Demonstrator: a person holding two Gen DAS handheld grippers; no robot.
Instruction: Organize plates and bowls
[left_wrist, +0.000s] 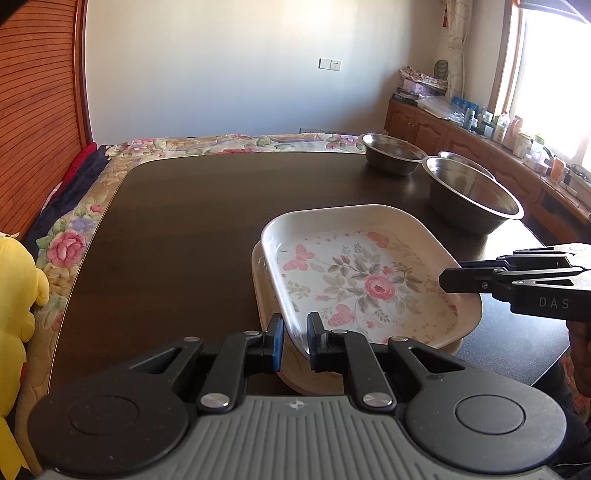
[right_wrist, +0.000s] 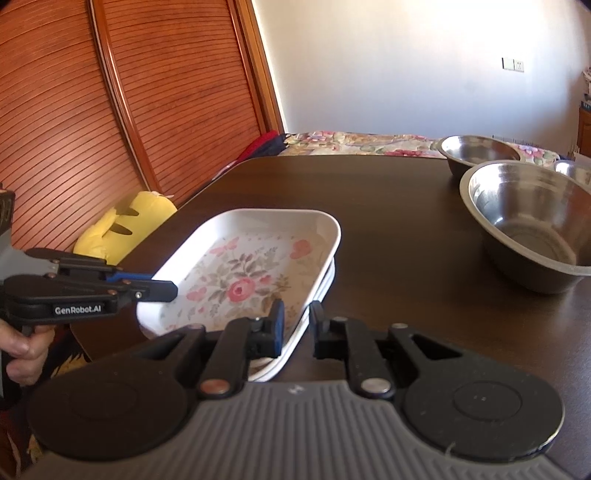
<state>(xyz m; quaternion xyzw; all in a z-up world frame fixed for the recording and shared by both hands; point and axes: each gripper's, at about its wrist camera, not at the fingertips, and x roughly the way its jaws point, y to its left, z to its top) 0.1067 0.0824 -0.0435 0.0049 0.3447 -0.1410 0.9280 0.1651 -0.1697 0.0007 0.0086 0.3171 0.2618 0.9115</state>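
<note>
A floral square plate (left_wrist: 365, 280) is stacked on another white plate (left_wrist: 264, 295) on the dark table (left_wrist: 184, 229). My left gripper (left_wrist: 295, 341) straddles the top plate's near-left rim, jaws narrowly apart around it. My right gripper (right_wrist: 297, 326) straddles the same plate's (right_wrist: 243, 280) rim on the other side, jaws narrowly apart. Each gripper shows in the other's view, the right one (left_wrist: 454, 278) and the left one (right_wrist: 162, 290) at the plate's edges. Three steel bowls stand beyond: a large one (left_wrist: 472, 195), a far one (left_wrist: 391, 153) and one mostly hidden (left_wrist: 465, 160).
A floral bedspread (left_wrist: 74, 251) borders the table's left and far edges, with a yellow plush toy (left_wrist: 14, 288) at the left. A wooden slatted door (right_wrist: 92, 129) stands at the left. A cluttered wooden cabinet (left_wrist: 480, 136) runs under the window at the right.
</note>
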